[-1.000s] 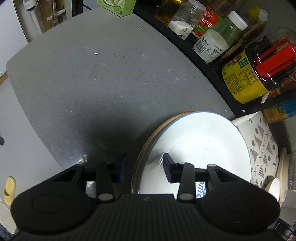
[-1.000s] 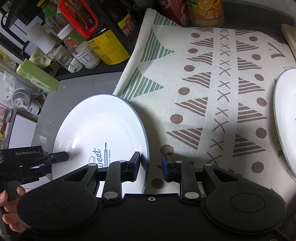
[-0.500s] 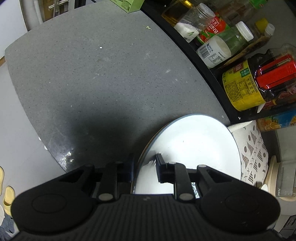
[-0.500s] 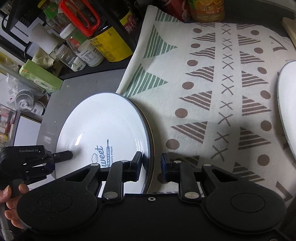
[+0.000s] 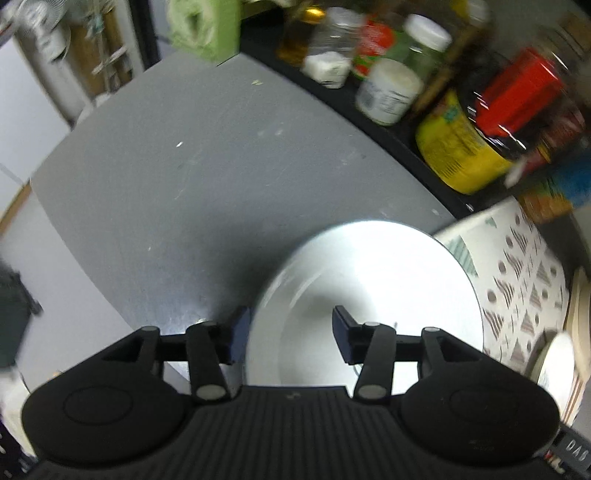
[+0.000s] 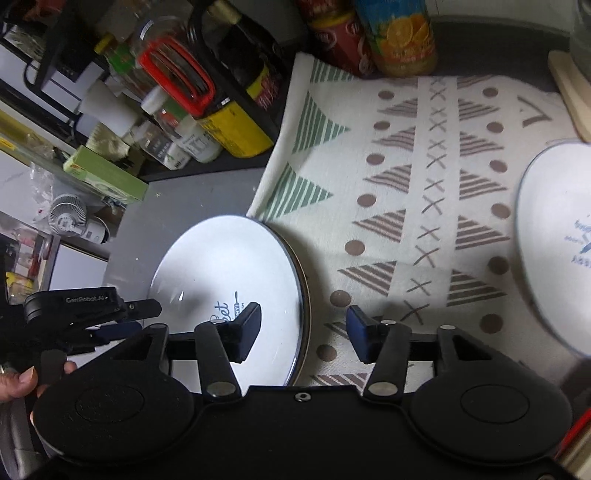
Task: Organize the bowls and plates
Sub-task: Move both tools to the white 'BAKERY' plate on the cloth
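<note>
A white plate (image 6: 229,273) with blue lettering lies on the grey counter (image 6: 192,195), its right rim at the edge of the patterned cloth (image 6: 424,192). A thin brown edge shows under that rim. My right gripper (image 6: 303,332) straddles the plate's right rim; its jaws are opening and the pads stand off the rim. In the blurred left wrist view the same plate (image 5: 369,288) has its left rim between the opening jaws of my left gripper (image 5: 291,338), pads also apart from it. A second white plate (image 6: 554,240) rests on the cloth at far right.
A black rack along the back holds jars and bottles, among them a yellow-labelled jug (image 5: 458,151) with a red handle. Two drink cans (image 6: 399,33) stand behind the cloth. A green box (image 6: 107,173) lies at the counter's far left. A hand (image 6: 14,380) holds the left gripper.
Both grippers were shut on opposite rims of the plate. Their jaws have now spread off the rim, and both have lifted a little; the plate stays on the counter.
</note>
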The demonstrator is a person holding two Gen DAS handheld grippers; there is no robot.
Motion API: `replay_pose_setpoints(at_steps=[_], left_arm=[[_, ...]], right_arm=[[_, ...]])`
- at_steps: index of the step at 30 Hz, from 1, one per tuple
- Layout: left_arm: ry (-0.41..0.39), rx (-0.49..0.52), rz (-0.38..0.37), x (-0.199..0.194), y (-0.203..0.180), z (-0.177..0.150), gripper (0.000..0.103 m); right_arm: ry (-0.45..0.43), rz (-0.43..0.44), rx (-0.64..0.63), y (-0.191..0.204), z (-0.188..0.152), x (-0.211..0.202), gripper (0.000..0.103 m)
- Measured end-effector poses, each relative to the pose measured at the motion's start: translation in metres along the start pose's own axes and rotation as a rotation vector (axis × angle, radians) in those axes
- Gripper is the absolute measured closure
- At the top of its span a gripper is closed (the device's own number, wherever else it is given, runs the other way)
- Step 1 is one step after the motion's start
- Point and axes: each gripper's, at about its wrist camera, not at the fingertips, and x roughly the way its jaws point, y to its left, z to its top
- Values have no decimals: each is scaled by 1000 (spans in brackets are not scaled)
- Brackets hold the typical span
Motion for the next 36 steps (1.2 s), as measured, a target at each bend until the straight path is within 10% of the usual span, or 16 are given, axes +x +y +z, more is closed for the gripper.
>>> replay_pose_setpoints(at_steps=[19,36], left_arm=[[-26,113,-121,-25,-83,-18,47],[34,340,-253,-20,-181,-42,18]], right_arm=[[-161,-84,92,-63,-3,-72,19],[-269,-165,191,-108,-15,-111,0]])
